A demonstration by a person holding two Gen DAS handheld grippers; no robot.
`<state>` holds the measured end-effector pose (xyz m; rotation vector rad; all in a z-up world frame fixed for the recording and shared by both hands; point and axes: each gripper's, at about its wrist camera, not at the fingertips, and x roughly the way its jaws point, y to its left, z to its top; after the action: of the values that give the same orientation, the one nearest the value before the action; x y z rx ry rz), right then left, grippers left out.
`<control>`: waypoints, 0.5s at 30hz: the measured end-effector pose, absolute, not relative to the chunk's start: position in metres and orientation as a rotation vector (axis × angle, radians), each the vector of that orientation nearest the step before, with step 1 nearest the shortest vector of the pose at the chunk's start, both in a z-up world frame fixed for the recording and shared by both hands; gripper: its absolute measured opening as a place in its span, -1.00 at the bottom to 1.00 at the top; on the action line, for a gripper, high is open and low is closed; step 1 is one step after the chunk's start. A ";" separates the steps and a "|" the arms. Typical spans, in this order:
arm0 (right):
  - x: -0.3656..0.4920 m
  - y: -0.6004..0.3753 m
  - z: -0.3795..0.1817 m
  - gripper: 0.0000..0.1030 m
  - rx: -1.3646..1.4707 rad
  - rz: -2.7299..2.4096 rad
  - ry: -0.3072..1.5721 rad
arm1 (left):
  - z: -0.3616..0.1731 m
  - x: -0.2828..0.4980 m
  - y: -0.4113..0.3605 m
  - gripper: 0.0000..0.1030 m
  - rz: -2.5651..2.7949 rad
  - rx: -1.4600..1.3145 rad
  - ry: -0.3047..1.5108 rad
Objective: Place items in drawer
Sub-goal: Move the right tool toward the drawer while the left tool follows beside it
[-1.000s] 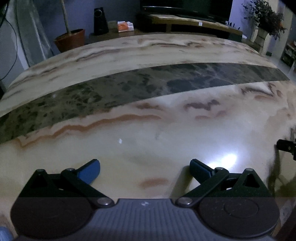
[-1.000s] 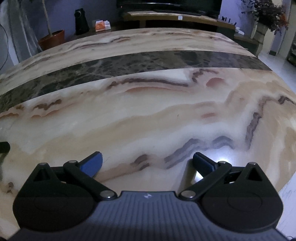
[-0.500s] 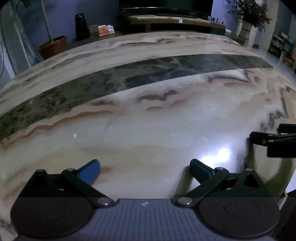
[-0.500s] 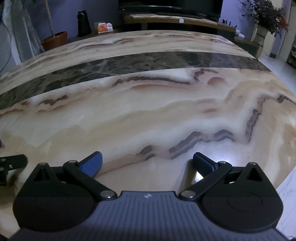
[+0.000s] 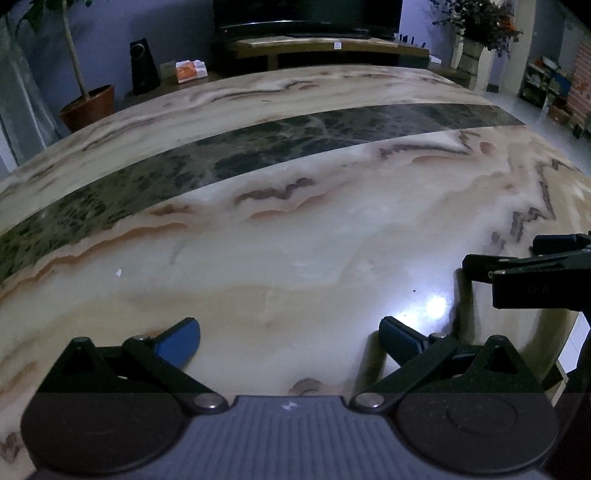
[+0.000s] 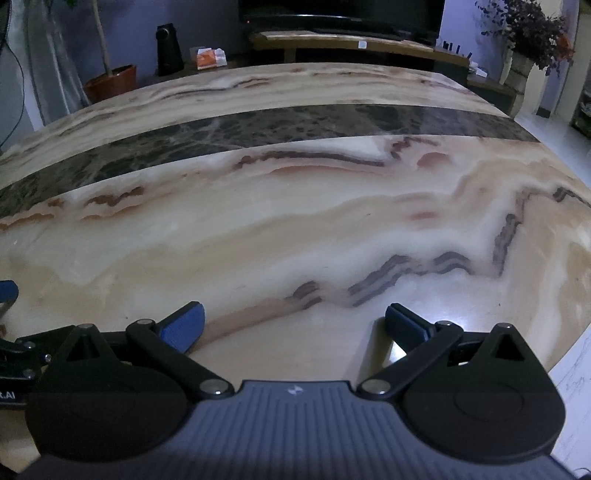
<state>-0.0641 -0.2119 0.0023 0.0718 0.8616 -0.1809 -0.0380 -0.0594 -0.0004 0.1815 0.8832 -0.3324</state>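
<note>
My left gripper (image 5: 290,341) hangs low over a marble table (image 5: 295,221), open, its blue pads spread wide with nothing between them. My right gripper (image 6: 295,325) is also open and empty above the same table. In the left wrist view the right gripper (image 5: 535,273) shows as a black frame at the right edge. At the left edge of the right wrist view a blue pad and black linkage of the left gripper (image 6: 9,332) show. No drawer and no items for it appear in either view.
A dark stone band (image 5: 258,155) crosses the table. Beyond the far edge stand a potted plant (image 5: 88,107), a black speaker (image 5: 142,61), an orange box (image 5: 190,70), a low TV bench (image 5: 325,46) and a vase of flowers (image 5: 476,33). The table's right edge (image 6: 569,354) lies close.
Both views have swung toward the right across the table. The right gripper has come further into the left wrist view, and the left gripper now shows at the right view's left edge. Both stayed open.
</note>
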 end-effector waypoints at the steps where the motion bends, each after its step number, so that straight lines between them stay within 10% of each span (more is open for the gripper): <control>1: -0.065 -0.212 0.002 1.00 0.072 -0.181 0.860 | 0.000 -0.038 -0.059 0.99 -0.330 0.180 0.883; 15: -0.067 -0.210 0.000 1.00 0.073 -0.188 0.840 | -0.001 -0.045 -0.060 0.99 -0.318 0.174 0.873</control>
<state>-0.0666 -0.2102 0.0001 0.0732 0.8398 -0.1883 -0.0450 -0.0601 -0.0015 0.1739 0.8725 -0.3177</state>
